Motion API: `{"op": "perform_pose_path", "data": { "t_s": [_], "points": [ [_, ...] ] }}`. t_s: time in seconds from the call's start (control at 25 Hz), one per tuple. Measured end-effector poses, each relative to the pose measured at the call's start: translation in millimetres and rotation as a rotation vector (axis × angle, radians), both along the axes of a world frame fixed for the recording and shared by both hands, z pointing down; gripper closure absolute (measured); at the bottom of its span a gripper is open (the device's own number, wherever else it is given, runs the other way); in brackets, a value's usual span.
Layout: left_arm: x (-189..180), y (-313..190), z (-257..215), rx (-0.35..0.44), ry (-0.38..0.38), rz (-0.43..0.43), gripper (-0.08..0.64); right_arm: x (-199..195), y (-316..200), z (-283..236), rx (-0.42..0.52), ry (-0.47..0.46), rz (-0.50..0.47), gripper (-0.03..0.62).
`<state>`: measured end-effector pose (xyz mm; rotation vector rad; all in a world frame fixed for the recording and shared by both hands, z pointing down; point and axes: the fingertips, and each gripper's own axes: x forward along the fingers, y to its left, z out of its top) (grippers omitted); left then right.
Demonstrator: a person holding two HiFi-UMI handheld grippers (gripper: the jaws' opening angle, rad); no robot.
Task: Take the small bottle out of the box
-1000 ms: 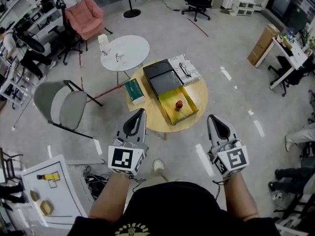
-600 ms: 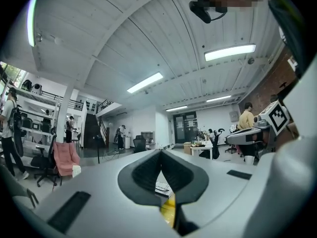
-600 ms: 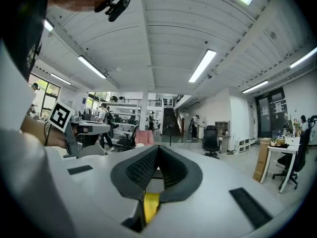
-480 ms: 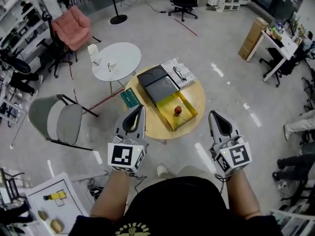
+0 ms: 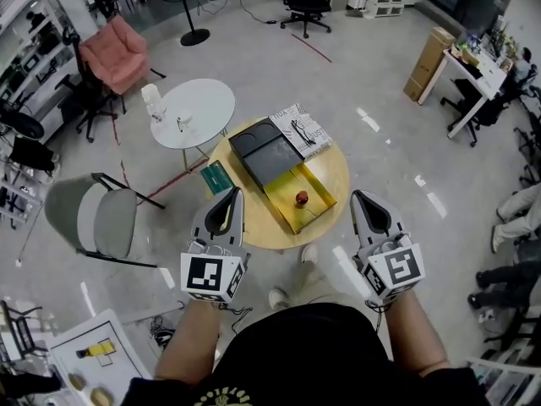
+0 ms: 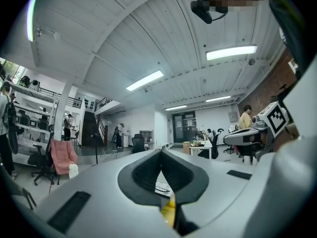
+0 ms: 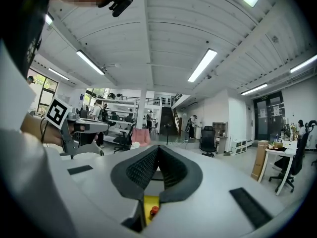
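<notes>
The small red bottle [image 5: 301, 198] stands in the open yellow box [image 5: 287, 210] on the round wooden table [image 5: 334, 172]. In the right gripper view the bottle [image 7: 154, 210] and the yellow box [image 7: 147, 203] show low down through the gap behind the pads. My left gripper [image 5: 236, 192] is shut and empty, held level over the table's near left edge. My right gripper [image 5: 358, 196] is also shut and empty, just off the table's near right edge. Both are short of the box. In the left gripper view only a strip of the yellow box [image 6: 169, 210] shows.
A dark grey tray [image 5: 266, 152] adjoins the yellow box, with a patterned box [image 5: 300, 128] behind it and a green book [image 5: 216, 178] at the table's left. A white round table [image 5: 193, 112], a grey chair [image 5: 93, 218] and a pink armchair [image 5: 118, 45] stand to the left.
The person has stepped toward the wooden table, so it lies closer under both grippers. Both grippers have stayed shut and level, side by side.
</notes>
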<state>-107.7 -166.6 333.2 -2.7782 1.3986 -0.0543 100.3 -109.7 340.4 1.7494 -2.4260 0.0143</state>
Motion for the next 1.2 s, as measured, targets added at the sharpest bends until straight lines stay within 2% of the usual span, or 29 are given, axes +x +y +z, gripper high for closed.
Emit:
{"op": "perform_pose_path", "data": {
  "t_s": [0.16, 0.4, 0.92, 1.08, 1.2],
  "points": [
    [-1.6, -12.5, 3.0, 0.000, -0.011, -0.022, 0.546, -3.1, -18.2, 1.4, 0.027, -0.026, -0.048, 0.578],
    [7.4, -42.0, 9.9, -0.010, -0.015, -0.071, 0.546, -4.0, -52.2, 13.3, 0.011, -0.024, -0.110, 0.577],
    [53.9, -95.0, 16.8, -0.011, -0.012, -0.047, 0.546, 13.6, -120.5, 32.4, -0.042, -0.019, -0.175, 0.577],
    [58.6, -107.0, 26.8, -0.029, -0.016, -0.062, 0.546, 15.5, -140.7, 34.4, -0.025, -0.038, -0.178, 0.577],
    [59.1, -115.8, 33.6, -0.040, -0.010, -0.075, 0.546, 14.2, -148.7, 46.7, -0.061, -0.033, -0.202, 0.576]
  ]
}}
